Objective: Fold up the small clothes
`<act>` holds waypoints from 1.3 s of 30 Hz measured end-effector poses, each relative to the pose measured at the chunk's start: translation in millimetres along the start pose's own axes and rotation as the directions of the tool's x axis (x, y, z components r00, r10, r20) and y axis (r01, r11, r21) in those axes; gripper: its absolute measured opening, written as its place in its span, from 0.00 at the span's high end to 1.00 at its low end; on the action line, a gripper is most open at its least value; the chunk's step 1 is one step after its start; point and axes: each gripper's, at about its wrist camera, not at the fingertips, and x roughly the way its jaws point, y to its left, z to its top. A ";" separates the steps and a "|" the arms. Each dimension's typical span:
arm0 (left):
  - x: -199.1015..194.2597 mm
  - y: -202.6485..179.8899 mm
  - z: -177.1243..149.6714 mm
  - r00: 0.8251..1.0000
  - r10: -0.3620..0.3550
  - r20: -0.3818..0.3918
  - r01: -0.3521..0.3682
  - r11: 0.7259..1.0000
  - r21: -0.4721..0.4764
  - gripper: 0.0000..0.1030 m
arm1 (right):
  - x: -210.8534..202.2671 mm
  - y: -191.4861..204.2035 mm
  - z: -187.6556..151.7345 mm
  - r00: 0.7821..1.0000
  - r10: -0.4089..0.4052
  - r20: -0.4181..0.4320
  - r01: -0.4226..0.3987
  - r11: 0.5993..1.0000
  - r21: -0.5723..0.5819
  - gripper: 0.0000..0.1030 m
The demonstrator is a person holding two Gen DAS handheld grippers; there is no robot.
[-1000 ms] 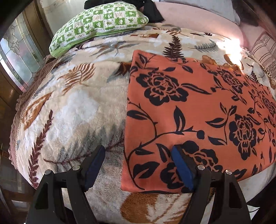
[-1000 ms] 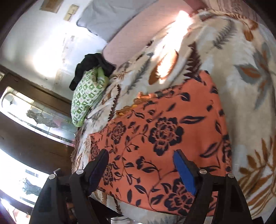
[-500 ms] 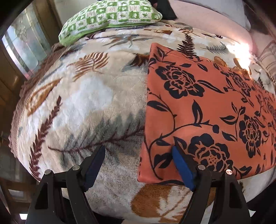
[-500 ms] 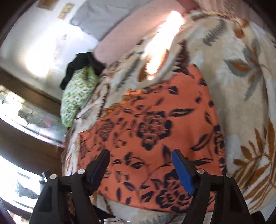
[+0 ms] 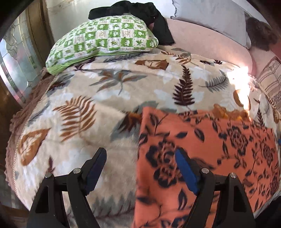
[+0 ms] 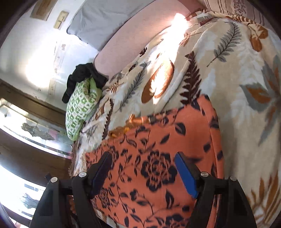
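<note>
An orange cloth with black flowers (image 5: 207, 157) lies flat on the leaf-patterned blanket (image 5: 84, 112). In the left wrist view it fills the lower right, and my left gripper (image 5: 140, 168) is open and empty, straddling the cloth's left edge. In the right wrist view the cloth (image 6: 158, 154) fills the lower middle. My right gripper (image 6: 143, 171) is open and empty just above it, near its right side.
A green checked pillow (image 5: 103, 40) lies at the head of the bed with a black garment (image 5: 140, 10) on it. A grey pillow (image 5: 210, 15) and a pink sheet (image 5: 207, 43) lie behind. A wooden window frame (image 6: 26, 122) stands at the left.
Both grippers have moved forward over the cloth, toward the head of the bed. The pillow now shows larger in the left wrist view. Both stay open.
</note>
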 end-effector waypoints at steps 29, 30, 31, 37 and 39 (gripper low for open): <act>-65.2 -19.8 -86.7 0.994 -0.069 0.083 0.069 0.998 0.001 0.12 | -43.4 26.4 -125.8 0.995 -0.012 0.095 0.017 0.999 -0.049 0.25; -67.4 -20.8 -91.6 0.994 -0.072 0.077 0.071 0.997 0.007 0.12 | -45.1 26.2 -132.6 0.995 -0.010 0.096 0.015 0.999 -0.047 0.25; -69.9 -21.8 -95.1 0.994 -0.075 0.077 0.075 0.997 0.014 0.12 | -47.5 26.7 -138.2 0.994 -0.007 0.105 0.012 0.999 -0.044 0.25; -83.0 -23.9 -106.1 0.992 -0.089 0.093 0.088 0.996 0.016 0.12 | -61.8 36.3 -159.9 0.988 0.030 0.149 -0.019 0.997 -0.070 0.25; -87.3 -24.3 -107.1 0.992 -0.085 0.097 0.084 0.996 0.012 0.12 | -63.7 41.5 -163.1 0.988 0.038 0.152 -0.025 0.996 -0.086 0.24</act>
